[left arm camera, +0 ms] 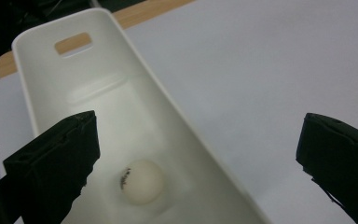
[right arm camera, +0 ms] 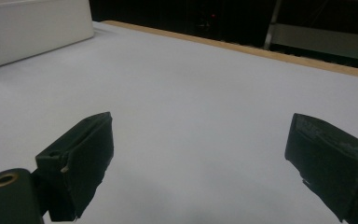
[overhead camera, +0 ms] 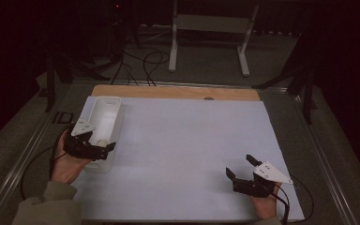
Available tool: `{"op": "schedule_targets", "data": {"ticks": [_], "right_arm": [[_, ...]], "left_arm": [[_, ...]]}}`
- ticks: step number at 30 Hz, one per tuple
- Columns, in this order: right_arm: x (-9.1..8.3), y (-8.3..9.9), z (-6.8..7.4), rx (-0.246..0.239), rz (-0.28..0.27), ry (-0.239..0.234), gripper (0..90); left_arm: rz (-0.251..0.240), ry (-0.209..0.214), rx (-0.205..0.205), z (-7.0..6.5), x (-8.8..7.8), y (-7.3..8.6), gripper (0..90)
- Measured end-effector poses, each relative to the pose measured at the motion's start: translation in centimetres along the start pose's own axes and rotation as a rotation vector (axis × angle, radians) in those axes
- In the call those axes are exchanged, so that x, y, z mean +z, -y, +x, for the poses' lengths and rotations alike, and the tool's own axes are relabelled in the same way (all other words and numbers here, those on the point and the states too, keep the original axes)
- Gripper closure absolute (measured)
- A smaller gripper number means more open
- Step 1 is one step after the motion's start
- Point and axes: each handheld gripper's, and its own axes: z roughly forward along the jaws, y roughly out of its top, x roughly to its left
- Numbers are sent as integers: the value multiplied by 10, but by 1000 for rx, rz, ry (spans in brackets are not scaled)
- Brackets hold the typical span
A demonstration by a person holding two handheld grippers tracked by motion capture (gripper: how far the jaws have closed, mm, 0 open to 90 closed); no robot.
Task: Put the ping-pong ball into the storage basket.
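The left hand-held gripper (overhead camera: 104,149) is hovering over the near end of a long white bin (overhead camera: 114,104) that is sitting at the left side of the bench (overhead camera: 192,140). Its jaws are standing wide apart with nothing between them. In the left gripper view, a small white ball (left arm camera: 142,181) with a dark mark on it is lying on the bin's floor near its near end, just inside the left jaw and below the gap, apart from both jaws as far as the angle lets one judge. The bin's right wall (left arm camera: 186,126) is running diagonally between the jaws, so one jaw is hanging over the bin and the other over the bare white sheet.

The right hand-held gripper (overhead camera: 240,167) is resting low at the bench's near right corner, well apart from the bin, its jaws also spread open and holding nothing.
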Motion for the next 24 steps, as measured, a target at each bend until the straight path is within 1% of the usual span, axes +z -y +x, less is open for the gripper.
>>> {"op": "schedule_targets", "data": {"ticks": [5,8,9,10,11,13,14,15,16,18,19,21,24], "right_arm": [[0,0,0,0,-1,0,75],[0,0,0,0,-1,0,75],[0,0,0,0,-1,0,75],[0,0,0,0,-1,0,75],[0,0,0,0,-1,0,75],[0,0,1,-1,-1,-1,75],[0,0,1,1,-1,-2,75],[0,0,1,1,-1,-2,75],[0,0,1,1,1,-2,75],[0,0,1,2,1,-3,75],[0,0,1,1,1,-4,75],[0,0,1,1,2,-5,75],[1,0,1,1,1,-7,75]], "left_arm": [[-49,-17,17,-13,-8,9,0],[-85,-12,14,-18,-13,15,0],[-85,-12,14,-18,-13,15,0],[-107,-12,16,-22,-14,19,0],[-107,-12,16,-22,-14,19,0],[-147,-5,9,-27,-14,29,0],[-155,-1,4,-28,-14,32,0],[-155,-1,4,-28,-14,32,0],[-178,6,-5,-30,-14,39,1],[-178,6,-5,-30,-14,39,0],[-214,17,-11,-32,-14,48,0],[-233,11,-12,-34,-14,52,0],[-264,16,-10,-36,-14,57,0]]}}
